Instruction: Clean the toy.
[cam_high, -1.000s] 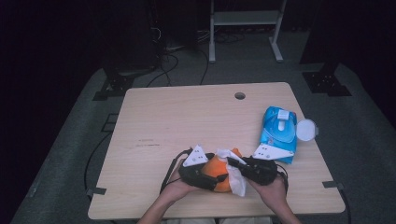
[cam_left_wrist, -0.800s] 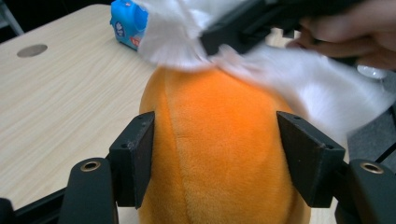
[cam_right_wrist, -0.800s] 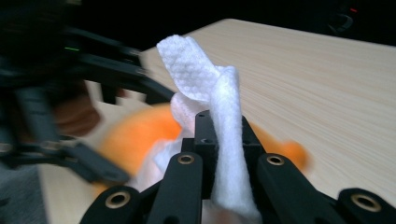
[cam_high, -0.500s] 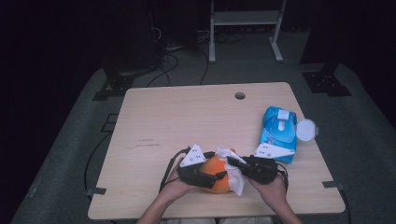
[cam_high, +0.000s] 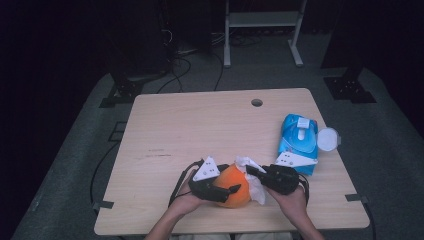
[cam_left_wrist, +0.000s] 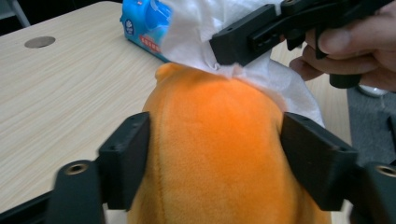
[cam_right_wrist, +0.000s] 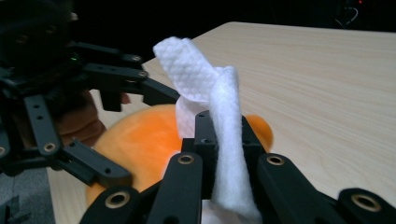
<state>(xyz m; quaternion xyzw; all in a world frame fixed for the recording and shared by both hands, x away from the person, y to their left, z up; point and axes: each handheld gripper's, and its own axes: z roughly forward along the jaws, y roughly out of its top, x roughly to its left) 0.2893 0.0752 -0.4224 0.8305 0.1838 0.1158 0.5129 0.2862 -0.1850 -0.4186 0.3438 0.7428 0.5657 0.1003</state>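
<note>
An orange plush toy (cam_high: 233, 185) lies near the table's front edge, with my left gripper (cam_high: 227, 188) shut on it; its two jaws press the toy's (cam_left_wrist: 219, 149) sides. My right gripper (cam_high: 251, 171) is shut on a white wet wipe (cam_high: 253, 178), which touches the top of the toy. In the right gripper view the wipe (cam_right_wrist: 224, 140) runs up between the jaws, with the orange toy (cam_right_wrist: 140, 144) and the left gripper (cam_right_wrist: 116, 88) behind it. In the left gripper view the right gripper (cam_left_wrist: 243, 42) presses the wipe (cam_left_wrist: 261, 77) onto the toy's far end.
A blue pack of wet wipes (cam_high: 299, 142) with its white lid open lies at the right of the table (cam_high: 200, 125). A round cable hole (cam_high: 257, 102) sits near the far edge. Stands and cables are on the dark floor beyond.
The two grippers stay close together on the toy. The left gripper has tilted a little and the wipe has shifted slightly over the toy.
</note>
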